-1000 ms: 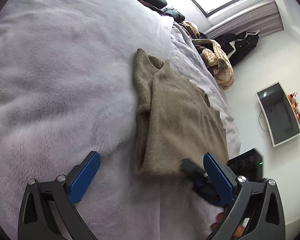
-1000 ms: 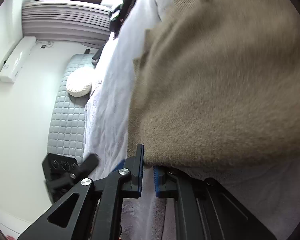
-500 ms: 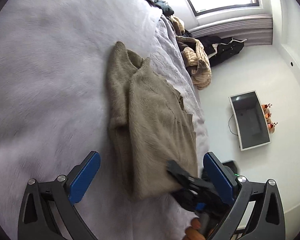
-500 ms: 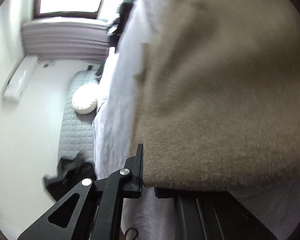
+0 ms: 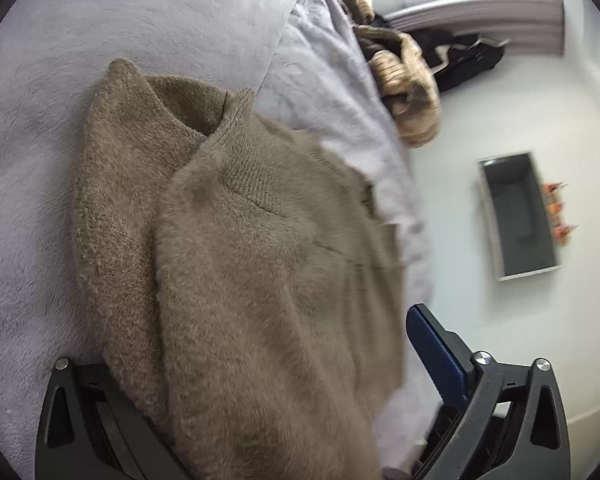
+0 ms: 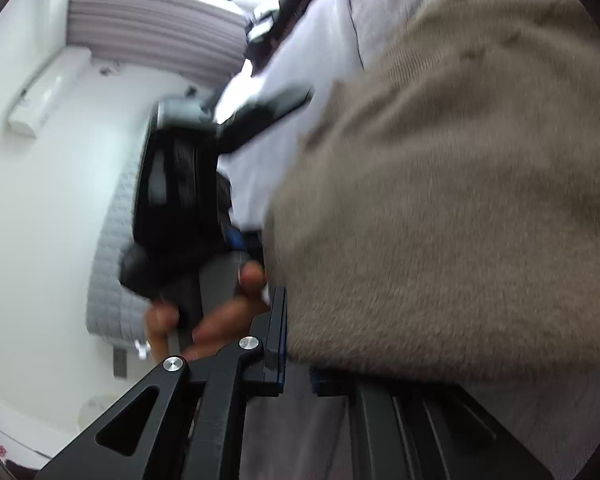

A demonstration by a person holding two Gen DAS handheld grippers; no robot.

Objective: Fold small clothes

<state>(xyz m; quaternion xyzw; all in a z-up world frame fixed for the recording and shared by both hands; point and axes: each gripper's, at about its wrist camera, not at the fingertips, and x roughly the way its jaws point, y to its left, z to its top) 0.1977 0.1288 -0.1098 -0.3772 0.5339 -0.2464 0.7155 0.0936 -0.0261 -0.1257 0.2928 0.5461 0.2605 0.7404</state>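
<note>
While folded, sweater (image 5: pixel 260 272) overlies pale blanket (image 5: pixel 100 20).

Open blanket (image 5: pixel 112 12) left of sweater (image 5: pixel 260 272): free passage. Right side cramped: left gripper (image 6: pixel 204 184) and hand (image 6: pixel 216 312) crowd sweater's edge. Clothes pile (image 5: pixel 408 80) blocks far bed edge.

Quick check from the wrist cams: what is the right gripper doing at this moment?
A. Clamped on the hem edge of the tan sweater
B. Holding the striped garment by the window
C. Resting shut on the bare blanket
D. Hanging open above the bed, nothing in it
A: in the right wrist view the right gripper has its blue pads nearly together on the lower edge of the tan sweater, which drapes over one jaw.
</note>
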